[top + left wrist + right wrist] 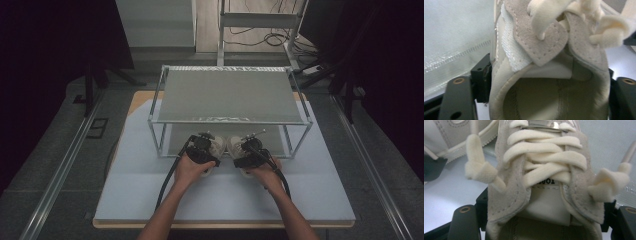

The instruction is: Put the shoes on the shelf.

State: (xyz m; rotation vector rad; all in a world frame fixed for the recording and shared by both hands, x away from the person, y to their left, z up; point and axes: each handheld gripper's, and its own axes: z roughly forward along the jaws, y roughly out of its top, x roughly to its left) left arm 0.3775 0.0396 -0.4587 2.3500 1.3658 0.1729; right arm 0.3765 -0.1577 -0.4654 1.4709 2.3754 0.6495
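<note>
At centre frame of the high view a metal-framed two-tier rack [230,95] stands on a pale grey table mat [150,185]. Two forearms enter from the bottom edge. The left hand [189,169] and the right hand [265,172] sit just below the rack's front edge, near mid-frame.

Left gripper [202,149] — held at the rack's lower front opening, with a black cable [167,182] trailing down toward the bottom of the frame. In the left gripper view its two black jaws stand at lower left and lower right, one on each side of a cream suede shoe [549,75], pressed against the collar; the jaws are gripping it. The shoe's opening faces the camera at bottom centre, with a thick cream lace [604,30] at upper right.

Right gripper [248,152] — just beside the left one, slightly right of centre. In the right gripper view its jaws flank a second cream shoe [544,202] and are closed against its sides. Crossed laces [544,155] occupy upper centre, with knotted lace ends at left and right. A white tongue label bears partly legible print. The other shoe's sole [451,137] shows at upper left
</note>
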